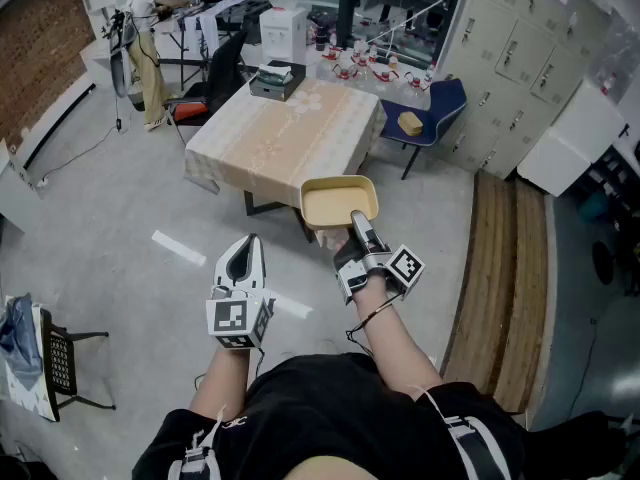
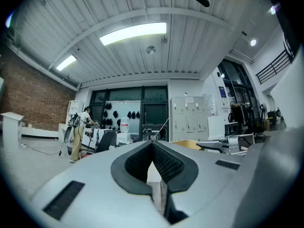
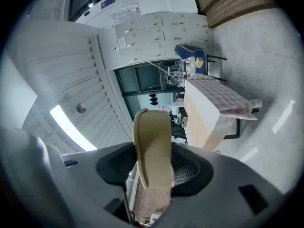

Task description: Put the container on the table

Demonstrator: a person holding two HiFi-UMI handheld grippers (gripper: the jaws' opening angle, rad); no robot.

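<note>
A cloth-covered table is standing on a grey floor. The right gripper is clamping the rim of the yellow container, holding it in the air at the table's near edge. The left gripper is hanging empty, jaws together.

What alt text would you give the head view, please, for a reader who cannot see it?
Seen from above, the person's right gripper holds a shallow yellow container by its rim, close to the near edge of a cloth-covered table. The left gripper is shut and empty, held over the grey floor.
</note>
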